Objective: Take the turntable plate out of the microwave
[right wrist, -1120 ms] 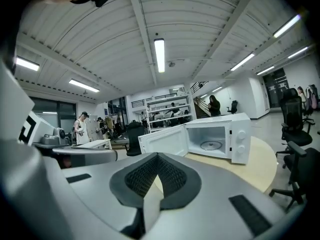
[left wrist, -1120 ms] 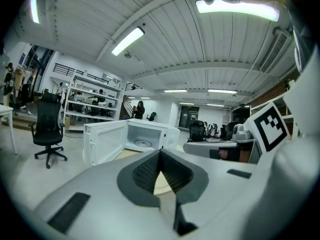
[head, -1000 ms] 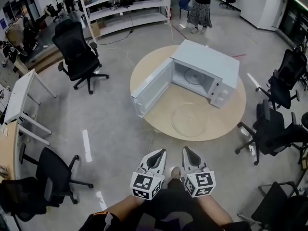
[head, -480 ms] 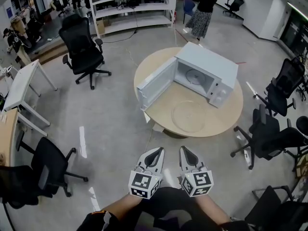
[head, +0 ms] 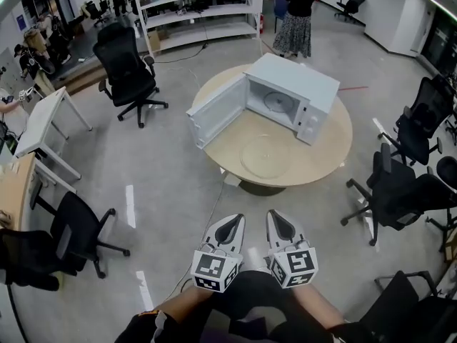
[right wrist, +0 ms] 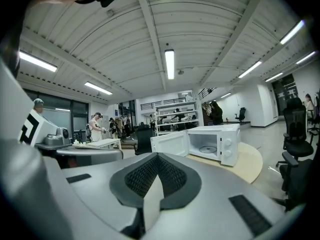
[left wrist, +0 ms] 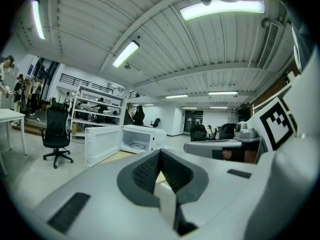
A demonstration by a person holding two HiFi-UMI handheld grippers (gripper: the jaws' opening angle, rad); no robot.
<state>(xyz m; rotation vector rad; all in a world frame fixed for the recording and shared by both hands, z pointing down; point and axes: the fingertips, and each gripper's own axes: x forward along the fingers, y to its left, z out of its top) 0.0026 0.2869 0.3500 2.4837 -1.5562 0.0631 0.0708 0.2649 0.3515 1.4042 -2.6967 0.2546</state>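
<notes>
Turntable plate (head: 265, 156) lies flat on the round table (head: 334, 145), just on the near side of the microwave (head: 303, 81). Its door (head: 216, 111) is swung open to the left. My left gripper (head: 234, 224) and right gripper (head: 275, 221) are low and near, well apart from the table, with both sets of jaws pressed together on nothing.

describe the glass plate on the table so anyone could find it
Find the round table mid-room carrying a white microwave, door open. Flat on the wood in front of it lies the glass plate: a clear disc, the only other thing there.
</notes>
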